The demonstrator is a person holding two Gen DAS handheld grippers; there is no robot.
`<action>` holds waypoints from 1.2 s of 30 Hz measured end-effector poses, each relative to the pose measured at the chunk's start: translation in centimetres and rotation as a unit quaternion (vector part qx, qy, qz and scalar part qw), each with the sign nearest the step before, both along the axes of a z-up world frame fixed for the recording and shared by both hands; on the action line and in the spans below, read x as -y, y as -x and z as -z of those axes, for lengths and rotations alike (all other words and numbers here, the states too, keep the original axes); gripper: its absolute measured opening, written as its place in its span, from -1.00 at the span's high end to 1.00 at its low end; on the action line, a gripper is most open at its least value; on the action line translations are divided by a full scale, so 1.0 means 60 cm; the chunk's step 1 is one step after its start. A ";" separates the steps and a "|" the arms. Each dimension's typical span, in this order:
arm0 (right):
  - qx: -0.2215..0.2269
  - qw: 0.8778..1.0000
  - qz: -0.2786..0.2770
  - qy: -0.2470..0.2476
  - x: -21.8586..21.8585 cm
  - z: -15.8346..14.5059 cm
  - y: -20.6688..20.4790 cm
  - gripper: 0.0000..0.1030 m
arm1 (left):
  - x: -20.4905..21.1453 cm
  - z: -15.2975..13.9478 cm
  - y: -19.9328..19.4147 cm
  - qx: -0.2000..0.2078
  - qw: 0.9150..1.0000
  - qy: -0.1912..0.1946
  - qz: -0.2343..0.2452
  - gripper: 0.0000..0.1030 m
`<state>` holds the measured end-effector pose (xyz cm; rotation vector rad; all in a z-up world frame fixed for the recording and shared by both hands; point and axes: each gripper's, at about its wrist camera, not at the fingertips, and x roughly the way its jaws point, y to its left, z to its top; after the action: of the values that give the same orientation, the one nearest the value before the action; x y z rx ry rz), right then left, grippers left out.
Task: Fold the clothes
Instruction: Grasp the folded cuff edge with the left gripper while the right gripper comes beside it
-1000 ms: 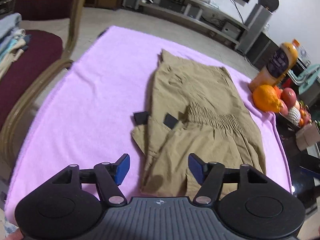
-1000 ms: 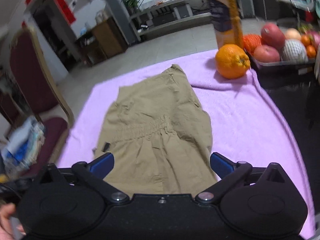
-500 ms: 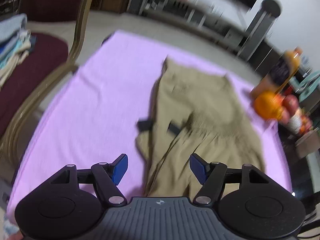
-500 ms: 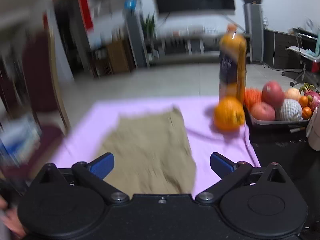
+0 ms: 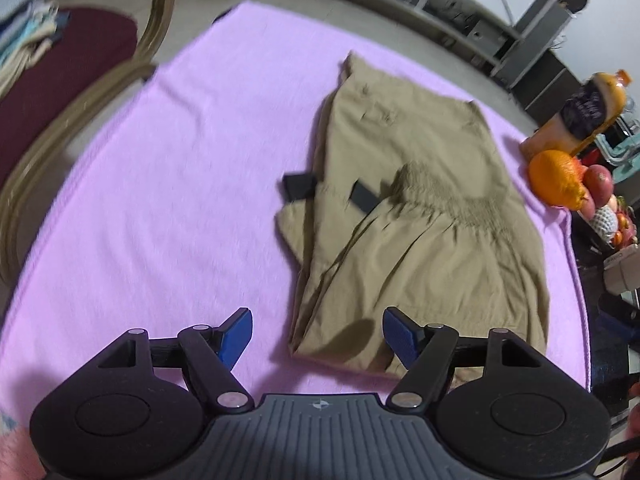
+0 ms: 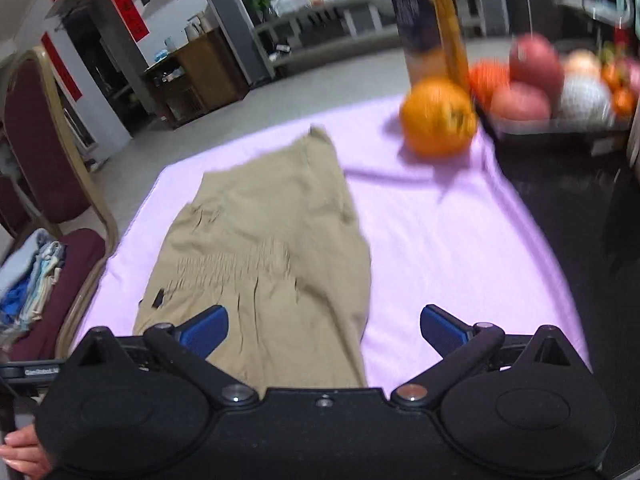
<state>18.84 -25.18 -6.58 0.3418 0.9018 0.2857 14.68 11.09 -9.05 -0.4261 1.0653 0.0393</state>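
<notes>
Khaki shorts (image 5: 420,216) lie flat on the pink towel (image 5: 168,184) that covers the table, and they already look folded once, with the gathered elastic waistband (image 5: 452,196) lying across the middle of the top layer. Their long axis runs away from the person, from the near table edge toward the far one.

Left gripper (image 5: 316,334) hovers just above the near left corner of the shorts, with its blue pads wide apart and nothing between them. Right gripper (image 6: 324,326) also hangs released and empty; its left pad is over the near end of the cloth and its right pad over bare towel. So the near short edge is the part closest to both grippers, and the far edge is well apart from them.

An orange (image 6: 438,116) and a juice bottle (image 6: 430,20) stand beyond the right side of the shorts.

Whether one more fold is wanted or the shorts are finished, I cannot judge from this.
</notes>
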 end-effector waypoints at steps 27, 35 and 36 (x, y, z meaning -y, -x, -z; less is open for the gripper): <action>-0.082 0.991 -0.012 -0.101 -0.003 0.074 0.014 0.87 | 0.039 -0.025 0.020 0.045 0.998 -0.035 0.037 0.77; -0.107 0.992 -0.026 -0.065 -0.007 0.047 0.088 0.71 | 0.058 0.008 0.078 0.000 0.998 -0.042 0.041 0.61; -0.118 0.991 -0.023 -0.053 -0.008 0.057 0.088 0.65 | 0.063 0.009 0.079 -0.001 0.997 -0.057 0.046 0.54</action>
<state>13.55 -24.70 -10.00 0.4604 1.1310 0.3405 9.93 7.32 -9.57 -0.2743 1.0771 0.0184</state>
